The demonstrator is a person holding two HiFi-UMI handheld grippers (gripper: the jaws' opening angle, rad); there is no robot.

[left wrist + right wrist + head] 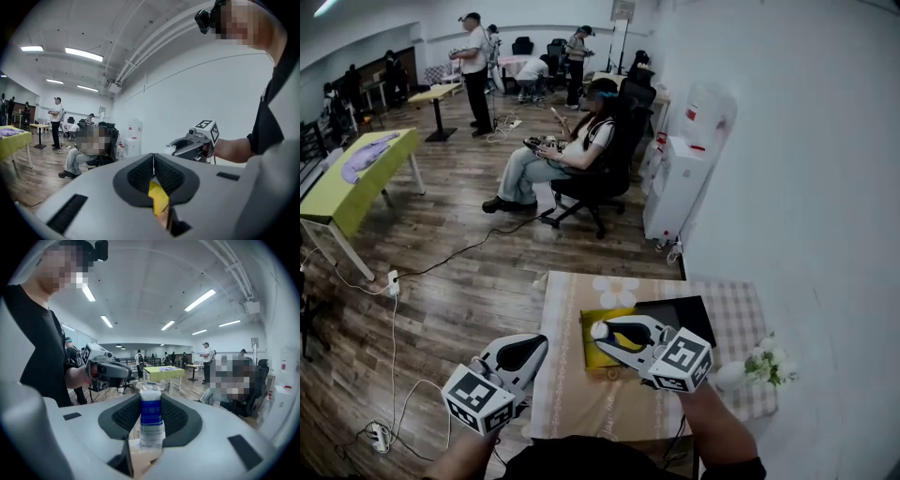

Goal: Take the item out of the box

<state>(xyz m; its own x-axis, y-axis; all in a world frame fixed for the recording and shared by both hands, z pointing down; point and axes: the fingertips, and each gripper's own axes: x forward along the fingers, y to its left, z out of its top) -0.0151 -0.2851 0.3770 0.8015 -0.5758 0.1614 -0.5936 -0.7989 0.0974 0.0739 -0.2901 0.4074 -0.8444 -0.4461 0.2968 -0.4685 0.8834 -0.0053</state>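
**Holding the packet clear of the yellow box**

Starting at the left, we see our left gripper (531, 348) raised just off the table's (572, 398) left edge. Its ribbed dark pads (140, 174) are pressed together along a thin seam. A scrap of yellow shows in the gap behind them, and we cannot tell what it is.

Next comes the cloth (567, 309) over the table. It is soft and beige, with a pale flower printed near the far edge and a faint check on its right part. Near the middle of the table sits the yellow box (593, 352), low and square-cornered. The gripper above it hides its inside, so we cannot tell what is in it.

Our right gripper (607, 333) hangs over that box, clamped on the packet (151, 420). The packet is a slim upright roll in glossy clear film, white with a blue printed band, and it is out of the box and in the air. Ribbed black pads flank it on both sides.

A flat black panel (677, 315), matte and rectangular, lies just beside the box's far right side. Near the table's right edge a small rounded white vase (732, 376) holds pale flowers (769, 362) with green leaves.
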